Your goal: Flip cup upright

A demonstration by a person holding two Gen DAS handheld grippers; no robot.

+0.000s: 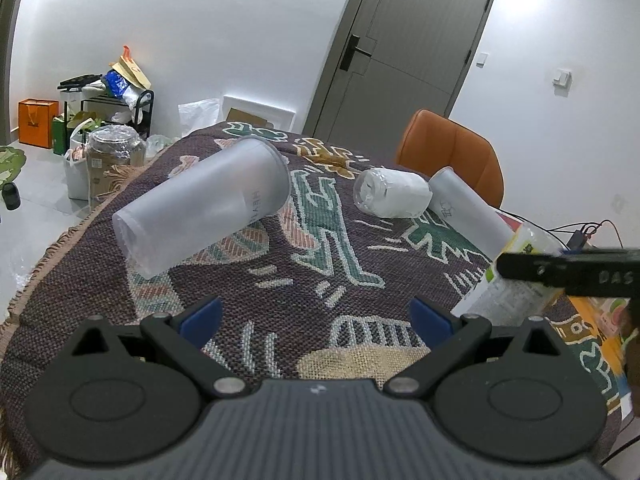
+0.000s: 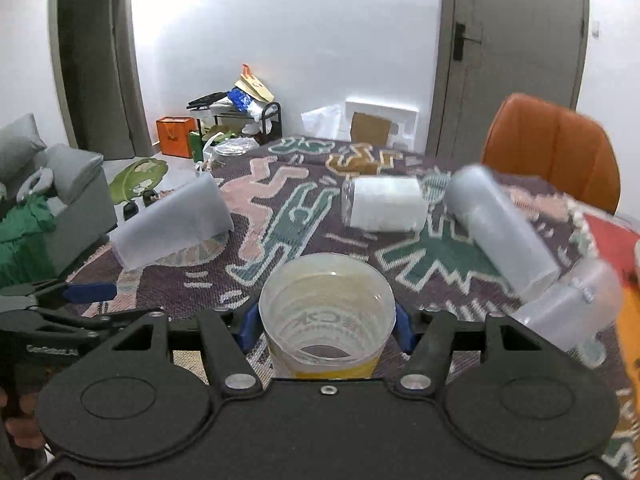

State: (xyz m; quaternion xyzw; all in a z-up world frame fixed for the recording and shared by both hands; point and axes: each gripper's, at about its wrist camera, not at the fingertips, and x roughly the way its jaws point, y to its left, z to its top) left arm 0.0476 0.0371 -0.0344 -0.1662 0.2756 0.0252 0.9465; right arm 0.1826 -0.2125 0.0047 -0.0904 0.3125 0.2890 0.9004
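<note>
My right gripper point(image 2: 325, 322) is shut on a clear cup with a yellow band point(image 2: 326, 316), its open mouth facing the camera; the same cup shows tilted at the right of the left wrist view point(image 1: 516, 276). My left gripper point(image 1: 316, 316) is open and empty above the patterned cloth. A large frosted cup point(image 1: 204, 204) lies on its side ahead and left of it, also in the right wrist view point(image 2: 172, 226). A white-wrapped cup point(image 1: 394, 193) point(image 2: 386, 204) and a second frosted cup point(image 1: 468, 210) point(image 2: 500, 228) lie on their sides farther back.
The table carries a patterned woven cloth point(image 1: 320, 240). An orange chair point(image 1: 452, 152) stands at the far right edge. A clear plastic container point(image 2: 572, 312) lies at the right. Bags and a rack point(image 1: 112, 96) crowd the floor at left. A grey sofa point(image 2: 60, 196) stands left.
</note>
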